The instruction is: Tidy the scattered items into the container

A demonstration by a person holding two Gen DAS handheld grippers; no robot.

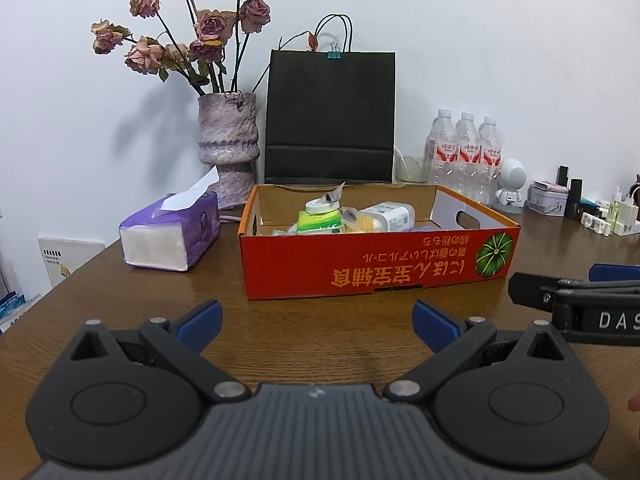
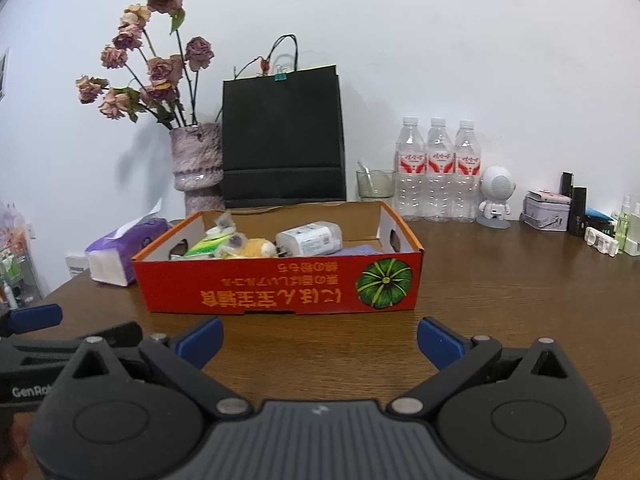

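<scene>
Your left gripper and right gripper both gape wide, holding nothing. The red box sits mid-table, orange upside-down print, pumpkin picture, clutter piled inside.

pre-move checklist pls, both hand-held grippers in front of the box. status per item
1. Left hand-held gripper open, holding nothing: ok.
2. Right hand-held gripper open, holding nothing: ok.
3. Box upright, top open: ok.
4. Items in box, such as the white bottle and plush toy, sit below the rim: ok.
5. Table in front of box free of loose items: ok in both views.
6. Anything left to tidy out of frame: cannot tell.
</scene>
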